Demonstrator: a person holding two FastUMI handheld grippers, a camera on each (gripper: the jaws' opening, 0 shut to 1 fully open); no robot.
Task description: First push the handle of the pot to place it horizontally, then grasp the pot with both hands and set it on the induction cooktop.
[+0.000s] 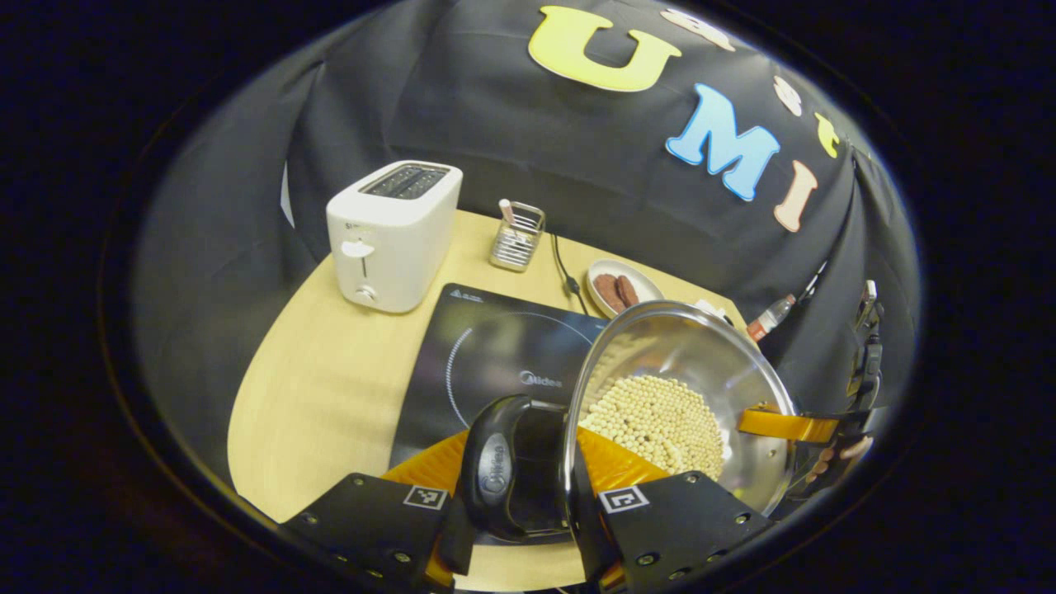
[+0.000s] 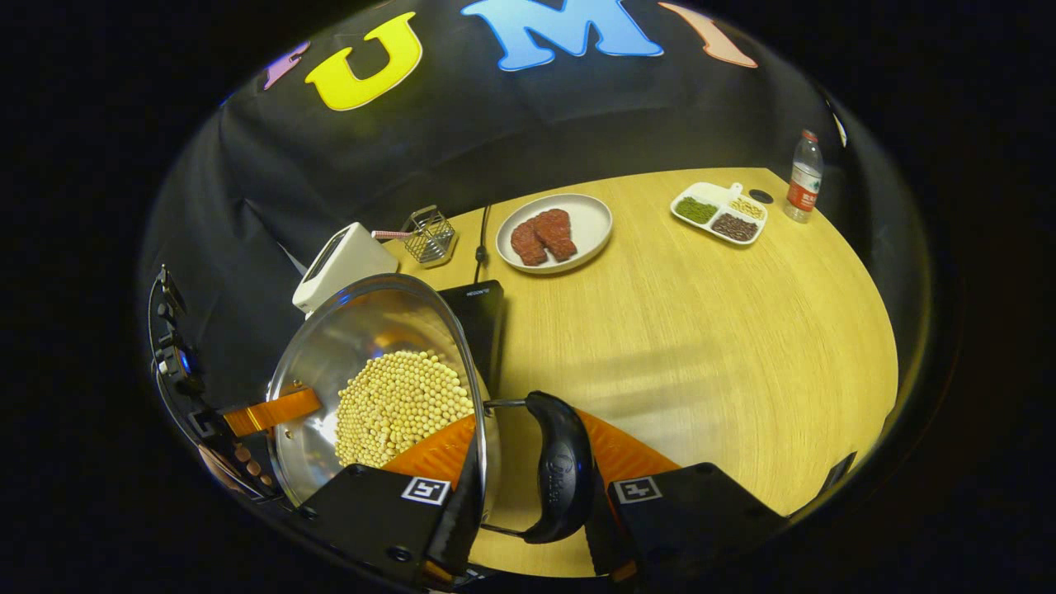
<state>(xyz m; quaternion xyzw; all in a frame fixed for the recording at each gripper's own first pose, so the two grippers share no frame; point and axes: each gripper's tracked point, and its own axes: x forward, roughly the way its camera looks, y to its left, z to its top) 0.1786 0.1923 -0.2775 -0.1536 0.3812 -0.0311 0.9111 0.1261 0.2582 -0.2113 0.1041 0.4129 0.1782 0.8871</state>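
Note:
A steel pot (image 1: 685, 363) holding pale beans sits tilted in the left gripper view, over the right part of the black induction cooktop (image 1: 487, 355). My left gripper (image 1: 524, 487) is shut on one black side handle (image 1: 503, 470). In the right gripper view the pot (image 2: 371, 338) is at the left, with the cooktop (image 2: 478, 318) behind it. My right gripper (image 2: 536, 495) is shut on the other black handle (image 2: 561, 470). Each view shows the opposite gripper's finger at the pot's far rim. I cannot tell whether the pot's base touches anything.
A white toaster (image 1: 392, 235) and a wire holder (image 1: 517, 237) stand behind the cooktop. On the wooden table (image 2: 701, 346) are a plate of meat (image 2: 554, 233), a divided dish (image 2: 719, 213) and a bottle (image 2: 803, 176) at the far right.

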